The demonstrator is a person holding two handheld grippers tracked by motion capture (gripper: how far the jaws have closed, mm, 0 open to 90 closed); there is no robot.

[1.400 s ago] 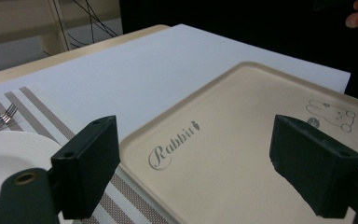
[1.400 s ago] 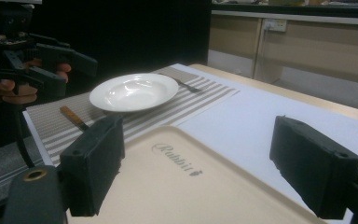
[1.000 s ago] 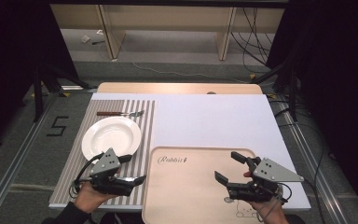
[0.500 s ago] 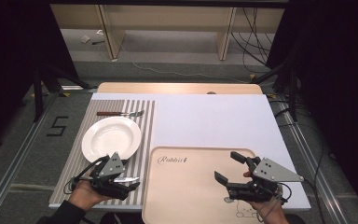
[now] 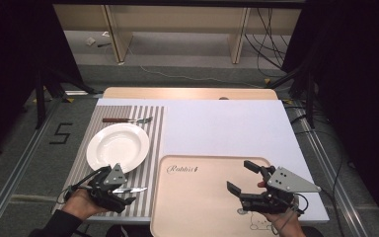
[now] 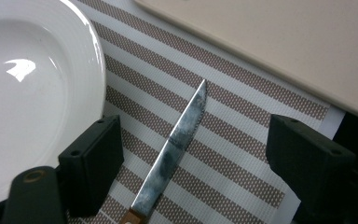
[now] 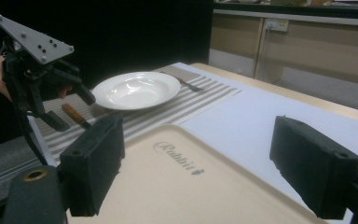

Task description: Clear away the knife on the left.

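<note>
Just ahead of the right gripper (image 5: 243,177), the beige tray (image 5: 197,207) bears the word "Robbis" in script, with a small printed figure by its near edge. Beside the left gripper (image 5: 126,193) sits a white plate (image 5: 118,146), a fork (image 5: 127,120) beyond it. Between the left gripper's wide-open jaws a steak knife (image 6: 175,149) lies untouched on the striped placemat (image 6: 242,154); the right gripper gapes, holding nothing.

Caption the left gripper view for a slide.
Open left hand-held gripper straddles a knife on the striped placemat.

left gripper (image 5: 126,194): jaws open over knife (image 5: 130,190) | plate (image 5: 118,146) beside | tray (image 5: 205,197)
</note>
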